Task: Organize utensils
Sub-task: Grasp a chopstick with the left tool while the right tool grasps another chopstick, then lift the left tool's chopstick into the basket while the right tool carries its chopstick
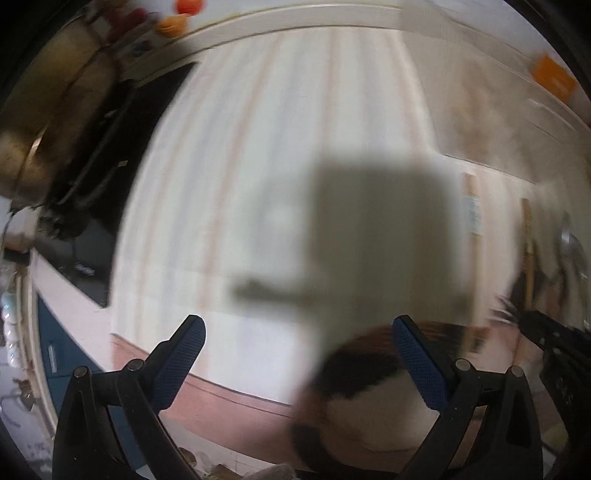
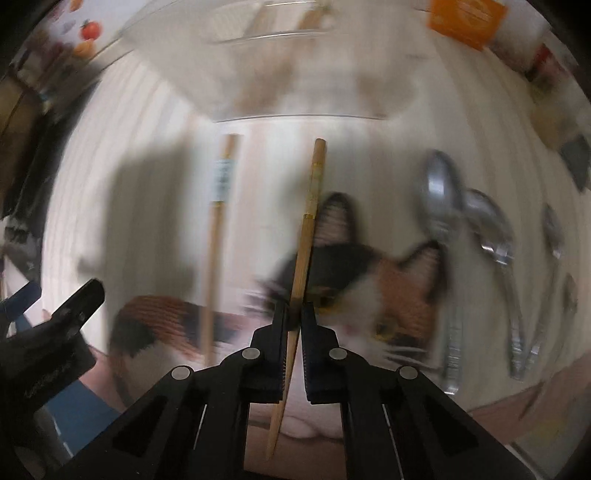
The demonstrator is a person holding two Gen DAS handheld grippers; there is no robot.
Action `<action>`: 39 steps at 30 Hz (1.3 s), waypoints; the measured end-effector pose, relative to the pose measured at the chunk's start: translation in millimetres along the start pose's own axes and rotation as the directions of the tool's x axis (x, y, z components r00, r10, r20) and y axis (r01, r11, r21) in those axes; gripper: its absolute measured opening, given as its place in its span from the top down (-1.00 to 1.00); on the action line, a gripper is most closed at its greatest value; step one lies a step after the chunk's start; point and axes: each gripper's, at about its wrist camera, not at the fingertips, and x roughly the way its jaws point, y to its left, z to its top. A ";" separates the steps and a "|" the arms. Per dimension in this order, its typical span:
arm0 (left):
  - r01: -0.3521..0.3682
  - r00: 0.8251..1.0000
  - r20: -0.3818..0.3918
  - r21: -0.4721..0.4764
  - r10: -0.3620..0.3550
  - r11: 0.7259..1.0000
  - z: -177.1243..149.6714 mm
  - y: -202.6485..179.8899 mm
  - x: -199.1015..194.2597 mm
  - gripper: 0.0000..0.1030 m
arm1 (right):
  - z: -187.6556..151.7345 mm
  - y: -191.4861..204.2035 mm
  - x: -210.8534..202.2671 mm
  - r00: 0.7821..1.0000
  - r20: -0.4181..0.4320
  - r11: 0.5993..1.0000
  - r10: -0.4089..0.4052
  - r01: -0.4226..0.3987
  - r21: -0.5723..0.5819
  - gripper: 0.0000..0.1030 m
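Observation:
My right gripper [image 2: 294, 308] is shut on a wooden chopstick [image 2: 308, 229] and holds it above the white table, pointing away toward a clear plastic container [image 2: 280, 74]. A second chopstick [image 2: 216, 236] lies on the table to the left. Several metal spoons [image 2: 443, 206] lie to the right. My left gripper [image 1: 297, 328] is open and empty over the white table [image 1: 258, 147]; the second chopstick [image 1: 471, 214] and a spoon [image 1: 572, 251] show blurred at its right. The left gripper also shows in the right wrist view [image 2: 79, 299].
A calico cat [image 2: 369, 288] sits at the table's near edge, right under the held chopstick; its back shows in the left wrist view [image 1: 351, 376]. An orange packet [image 2: 465, 18] lies far right. Dark clutter [image 1: 92, 147] stands at the left. Both views are motion-blurred.

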 end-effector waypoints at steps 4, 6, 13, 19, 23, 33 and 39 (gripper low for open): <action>0.128 0.992 -0.034 0.068 -0.125 0.990 0.4 -42.4 0.2 -0.98 | -5.1 -38.1 -6.2 1.000 -0.012 0.999 -0.018 0.018 0.050 0.87; 0.177 0.983 -0.058 0.098 -0.172 0.979 1.2 -61.6 4.5 -0.71 | -8.4 -49.7 -8.6 1.000 -0.016 0.998 -0.013 0.014 0.056 0.87; 0.196 0.980 -0.072 0.142 -0.188 0.970 -1.1 -78.1 7.3 0.90 | -25.3 -68.0 -14.4 1.000 -0.004 0.998 -0.014 0.014 0.066 0.87; 0.191 0.979 -0.084 0.083 -0.184 0.978 -5.6 -44.6 10.0 0.91 | -36.8 -59.9 -16.6 0.999 0.015 0.998 -0.033 0.032 0.058 0.86; 0.184 0.980 -0.092 0.082 -0.176 0.980 -7.8 -33.0 10.2 0.91 | -37.9 -40.6 -11.6 1.000 0.001 0.999 0.010 -0.010 0.033 0.87; 0.188 0.980 -0.088 0.076 -0.181 0.979 -12.3 -29.1 12.7 0.90 | -28.6 -19.1 -5.0 0.999 -0.046 1.000 0.011 -0.012 -0.015 0.86; 0.192 0.979 -0.087 0.068 -0.186 0.979 -11.2 -21.6 11.1 0.88 | 0.9 -13.3 6.2 0.999 -0.047 0.999 -0.005 0.004 -0.032 0.86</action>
